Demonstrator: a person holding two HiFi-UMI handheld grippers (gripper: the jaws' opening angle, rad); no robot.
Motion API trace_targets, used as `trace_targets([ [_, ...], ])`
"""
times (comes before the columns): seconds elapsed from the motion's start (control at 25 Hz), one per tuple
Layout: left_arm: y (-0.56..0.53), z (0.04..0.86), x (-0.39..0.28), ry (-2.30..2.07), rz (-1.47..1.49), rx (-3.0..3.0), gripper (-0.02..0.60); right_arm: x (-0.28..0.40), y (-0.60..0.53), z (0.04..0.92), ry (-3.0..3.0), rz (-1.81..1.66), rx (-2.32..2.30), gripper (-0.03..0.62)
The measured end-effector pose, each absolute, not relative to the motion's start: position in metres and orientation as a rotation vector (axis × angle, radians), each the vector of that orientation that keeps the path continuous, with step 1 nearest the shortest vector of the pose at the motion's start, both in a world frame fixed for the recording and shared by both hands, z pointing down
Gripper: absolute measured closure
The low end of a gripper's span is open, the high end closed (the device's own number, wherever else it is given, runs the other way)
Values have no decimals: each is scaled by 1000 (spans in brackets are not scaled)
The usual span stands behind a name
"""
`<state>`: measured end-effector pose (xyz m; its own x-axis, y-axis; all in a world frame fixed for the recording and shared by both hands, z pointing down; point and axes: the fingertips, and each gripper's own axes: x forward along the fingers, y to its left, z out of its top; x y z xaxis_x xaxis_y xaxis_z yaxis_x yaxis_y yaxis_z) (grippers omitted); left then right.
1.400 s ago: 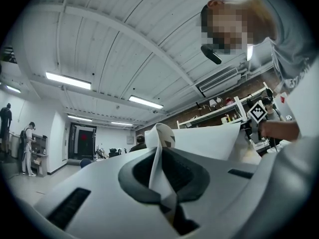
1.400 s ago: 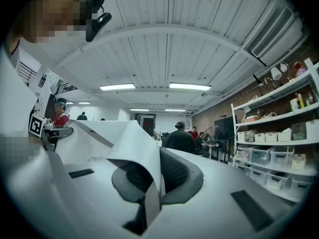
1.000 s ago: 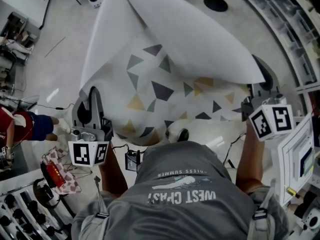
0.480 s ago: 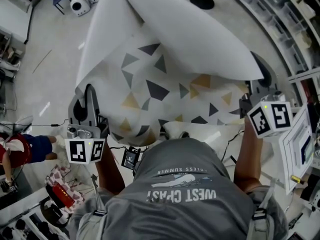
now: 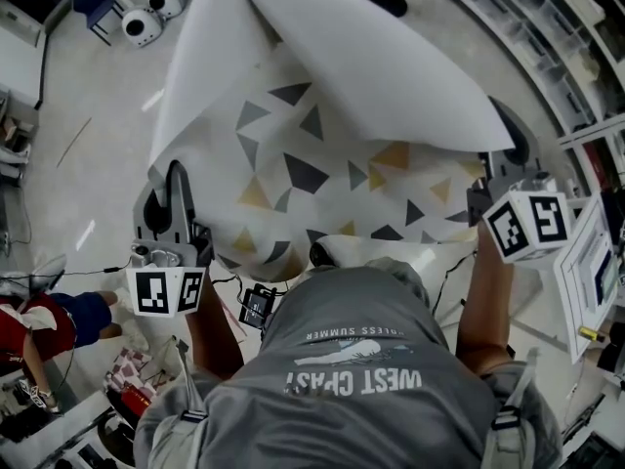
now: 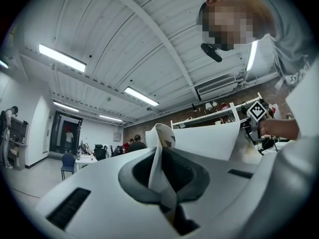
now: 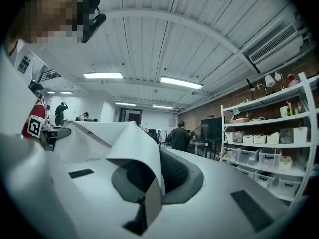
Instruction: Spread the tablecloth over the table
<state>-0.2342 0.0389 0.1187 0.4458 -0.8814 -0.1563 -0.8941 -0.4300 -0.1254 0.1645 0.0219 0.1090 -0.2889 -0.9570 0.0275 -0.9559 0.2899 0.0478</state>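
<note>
The tablecloth [image 5: 322,154], white on the back with grey and yellow triangles on the face, hangs stretched in the air between my two grippers, its far part folded over toward me. My left gripper [image 5: 174,179] is shut on its left edge. In the left gripper view a curled strip of tablecloth [image 6: 158,166] is pinched between the pads of the left gripper [image 6: 163,188]. My right gripper [image 5: 506,149] is shut on the right edge. The right gripper view shows a flap of tablecloth [image 7: 137,146] caught in the right gripper [image 7: 152,185]. A white surface [image 5: 430,262] shows under the cloth's near edge.
Bare floor lies to the left, where a person in red [image 5: 44,325] sits low. White round machines [image 5: 142,22] and a black stand base [image 5: 384,1] are at the far side. Shelving [image 5: 547,27] runs along the right, with a screen device [image 5: 591,281] near my right arm.
The floor things have slid left and down in the head view, while the cloth and both grippers keep about the same place in the picture. Both grips are unchanged.
</note>
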Motion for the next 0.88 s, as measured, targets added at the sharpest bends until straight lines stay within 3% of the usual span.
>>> trace_targets([
  [0.88,-64,180,-243,1694,-67,-2529,583,162,-103,185,-2468,163,1741,580],
])
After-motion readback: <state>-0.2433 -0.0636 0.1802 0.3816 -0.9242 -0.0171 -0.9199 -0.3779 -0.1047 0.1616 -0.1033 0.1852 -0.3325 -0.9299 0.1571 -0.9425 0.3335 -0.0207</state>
